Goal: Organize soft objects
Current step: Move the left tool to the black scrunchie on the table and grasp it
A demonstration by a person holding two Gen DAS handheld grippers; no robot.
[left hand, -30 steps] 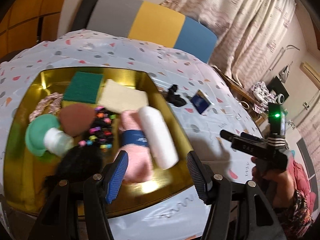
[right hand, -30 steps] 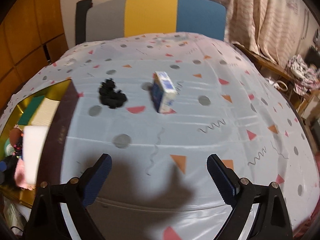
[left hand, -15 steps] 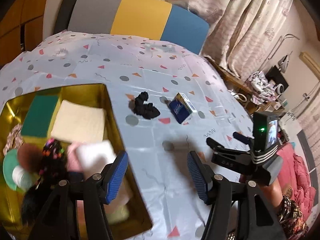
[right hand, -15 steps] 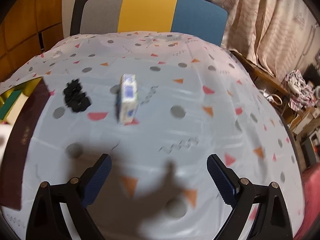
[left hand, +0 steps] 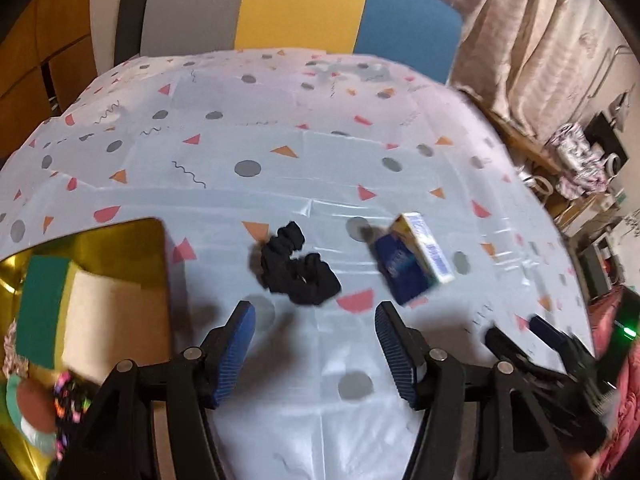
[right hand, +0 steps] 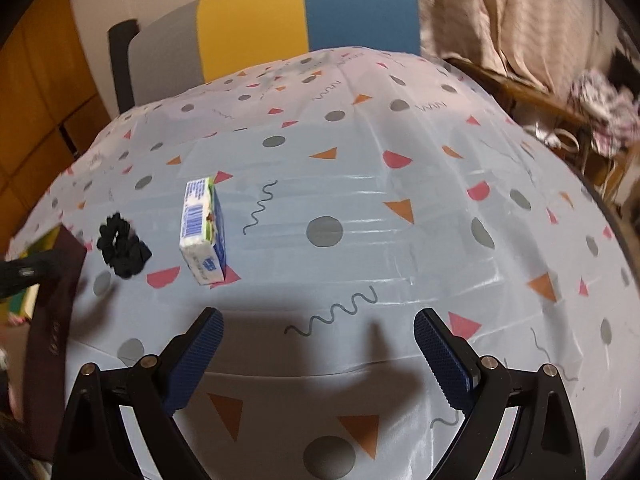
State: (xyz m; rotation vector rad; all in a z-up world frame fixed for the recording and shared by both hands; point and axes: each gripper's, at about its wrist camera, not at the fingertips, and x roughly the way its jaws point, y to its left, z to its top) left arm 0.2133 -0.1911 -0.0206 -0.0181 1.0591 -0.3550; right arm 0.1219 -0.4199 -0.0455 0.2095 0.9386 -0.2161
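A black scrunchie [left hand: 298, 276] lies on the patterned tablecloth, just ahead of my left gripper [left hand: 314, 312]. That gripper's jaws are opening and nothing is between them. To the scrunchie's right stands a blue and white tissue pack [left hand: 412, 264]. A gold tray [left hand: 120, 240] at the left holds a green sponge [left hand: 40, 312], a beige sponge [left hand: 116, 328] and several other soft items. In the right wrist view, my right gripper [right hand: 316, 320] is open and empty over bare cloth. The scrunchie [right hand: 122, 250] and the tissue pack [right hand: 202, 232] lie ahead to its left.
A chair [left hand: 300, 12] with grey, yellow and blue panels stands behind the table's far edge. Curtains [left hand: 540, 40] and cluttered furniture fill the right side of the room. The tablecloth [right hand: 400, 220] stretches bare to the right of the tissue pack.
My left gripper has swung right, from over the tray to just short of the black scrunchie. The right gripper has shifted right too, so the scrunchie and tissue pack now sit further left in its view.
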